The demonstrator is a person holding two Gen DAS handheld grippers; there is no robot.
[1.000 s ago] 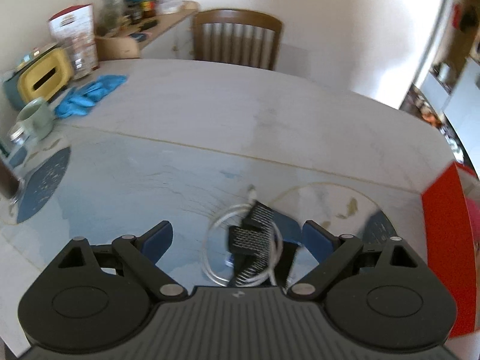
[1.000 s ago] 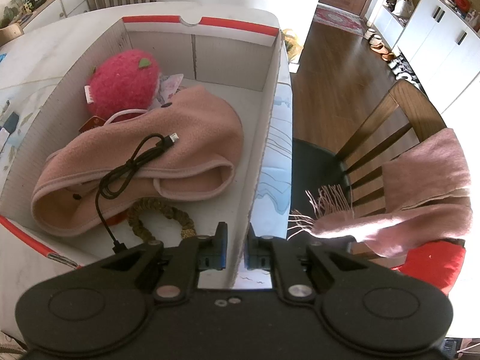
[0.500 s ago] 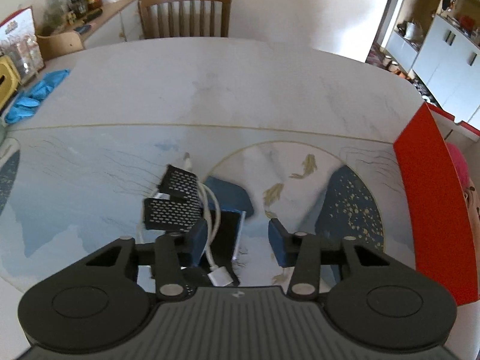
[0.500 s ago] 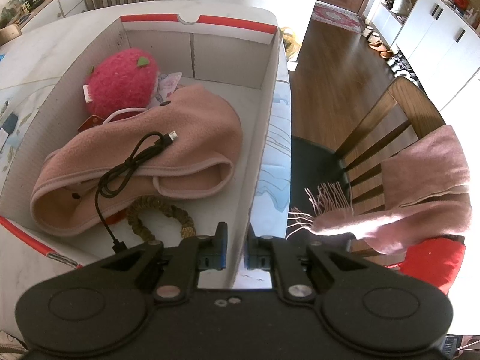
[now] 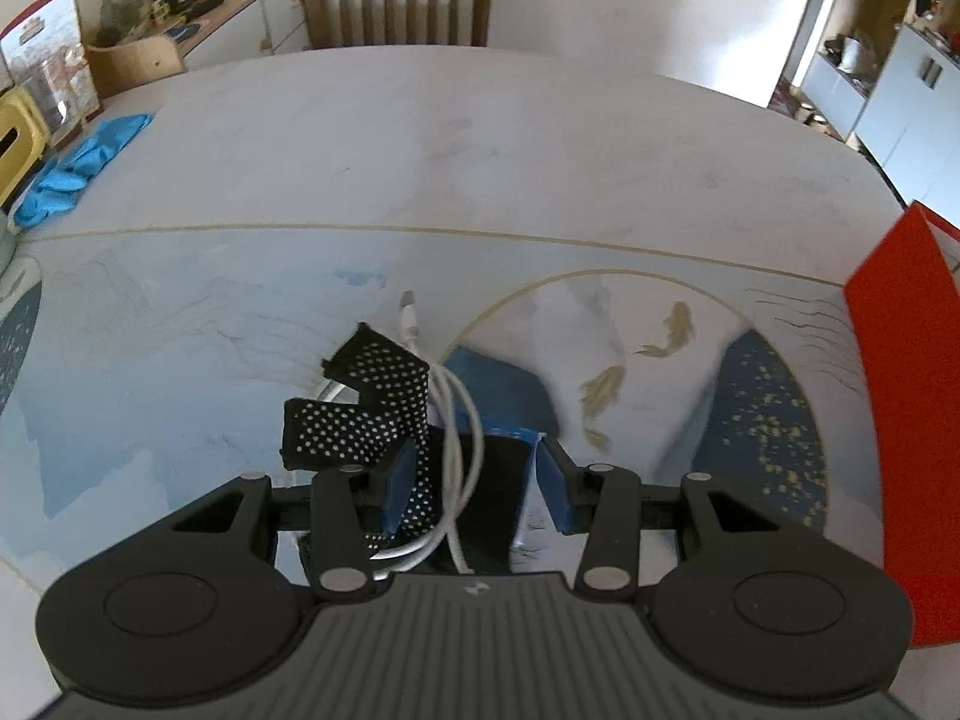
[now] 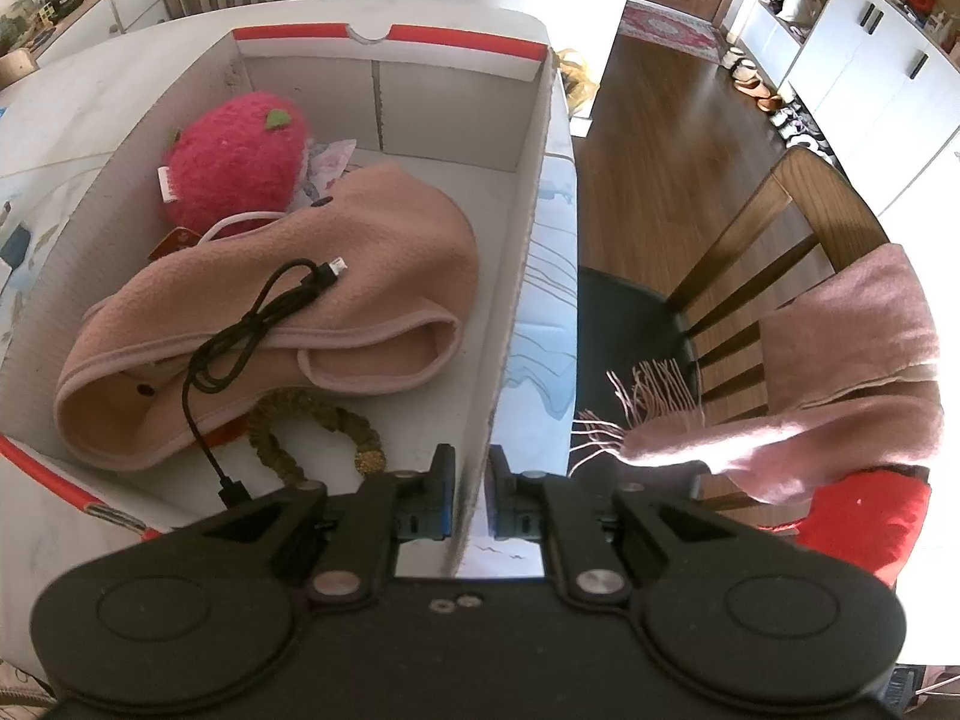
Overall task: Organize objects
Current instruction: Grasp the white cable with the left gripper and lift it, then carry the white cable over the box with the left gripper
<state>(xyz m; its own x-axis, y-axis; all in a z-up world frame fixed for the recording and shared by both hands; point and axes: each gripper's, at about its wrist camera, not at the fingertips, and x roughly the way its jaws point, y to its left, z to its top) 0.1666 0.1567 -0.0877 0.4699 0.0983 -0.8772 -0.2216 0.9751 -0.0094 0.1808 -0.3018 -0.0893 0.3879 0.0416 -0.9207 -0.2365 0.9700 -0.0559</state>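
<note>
White cable (image 5: pixel 465 420), 1 length of it, loops over a black block (image 5: pixel 492 480) that sits right between the jaws of our left gripper (image 5: pixel 474 474). A dotted black strap (image 5: pixel 360 420) spills out to that gripper's left. The jaws have just been closing and now stand at a middling gap. The left pad presses the strap's edge and the right pad meets the block's side, so we judge the small pile gripped, cable included.

The relation that matters is the way to the box (image 5: pixel 888 360). Its red wall stands to the right of our left gripper, well apart and slightly ahead. The block's long axis runs straight ahead along the fingers, so a lift and a swing rightward should carry it in without turning. The left hand is the nearer one. Our right gripper (image 6: pixel 471 480) is busy, pinched narrow on the near end of the box's right wall to steady it.

The count on the mat (image 5: pixel 180 330) by the left gripper is 1 block, 1 white cable and 1 strap. Inside the box, ahead and left of the right gripper, we count 4 things:
- 1 red plush (image 6: pixel 234 162)
- 1 pink garment (image 6: pixel 372 252)
- 1 black cable (image 6: pixel 240 348) lying on the garment
- 1 braided ring (image 6: pixel 312 420), nearest the fingers

The cable's loose end may trail or snag on the rim.
</note>
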